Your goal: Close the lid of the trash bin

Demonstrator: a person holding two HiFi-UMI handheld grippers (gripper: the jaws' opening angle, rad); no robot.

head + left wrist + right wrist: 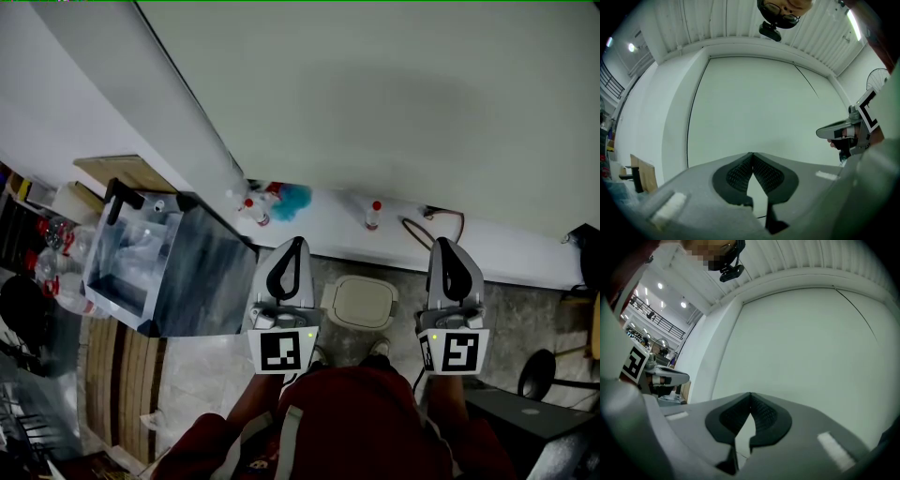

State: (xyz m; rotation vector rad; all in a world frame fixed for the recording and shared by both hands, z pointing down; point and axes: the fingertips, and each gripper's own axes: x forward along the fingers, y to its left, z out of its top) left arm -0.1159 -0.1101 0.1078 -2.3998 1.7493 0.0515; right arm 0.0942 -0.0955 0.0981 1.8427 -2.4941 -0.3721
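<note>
Left gripper (292,244), right gripper (448,246) side by side, roughly level, facing wall (394,94). Both jaw pairs together, empty. Trash bin (361,303) below between them, lid down.

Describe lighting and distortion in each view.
Head view: even, soft light, no harsh shadows, trash bin slightly soft. Left gripper view: strong fisheye, dark rounded corners, strip light glaring. Right gripper view: same fisheye bending, bright spot lamps at far left.
</note>
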